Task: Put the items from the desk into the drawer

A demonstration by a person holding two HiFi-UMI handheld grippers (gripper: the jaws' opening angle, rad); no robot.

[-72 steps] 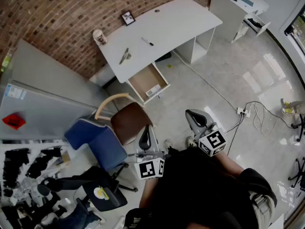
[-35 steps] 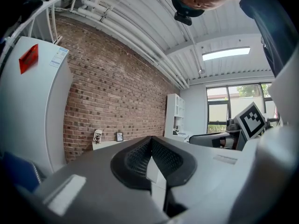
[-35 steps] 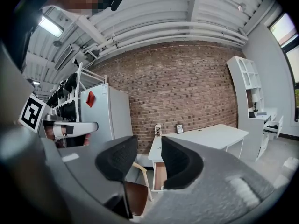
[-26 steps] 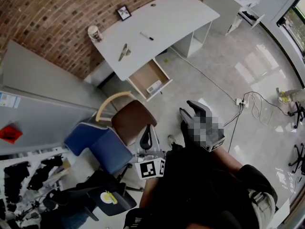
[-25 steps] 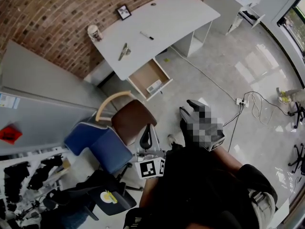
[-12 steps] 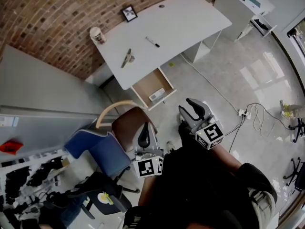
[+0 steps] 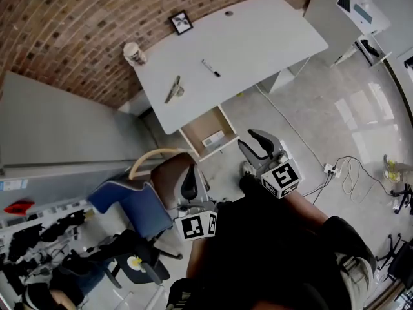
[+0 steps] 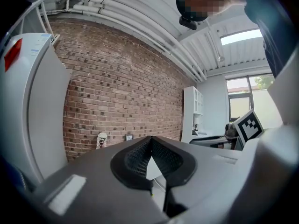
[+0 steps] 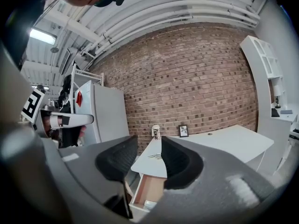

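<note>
The white desk (image 7: 258, 41) stands against the brick wall. On it lie a black marker (image 7: 211, 68), a metal tool (image 7: 173, 90), a paper cup (image 7: 135, 53) and a small picture frame (image 7: 182, 22). Below its front edge the wooden drawer (image 7: 197, 123) is pulled out, with a white item (image 7: 213, 138) inside. My left gripper (image 7: 189, 181) hangs over the brown chair, its tips touching and nothing between them (image 8: 150, 141). My right gripper (image 7: 259, 144) is held short of the drawer, open and empty (image 9: 144, 155), looking toward the desk (image 9: 219, 141) and drawer (image 9: 148, 190).
A brown chair (image 7: 166, 172) with a curved wooden back stands right before the drawer, and a blue chair (image 7: 129, 202) sits to its left. A grey cabinet (image 7: 58, 128) fills the left side. A power strip with cables (image 7: 335, 170) lies on the floor at right.
The desk and drawer have drawn nearer and lower in the head view as both grippers travelled toward them. The jaws keep the same stance.
</note>
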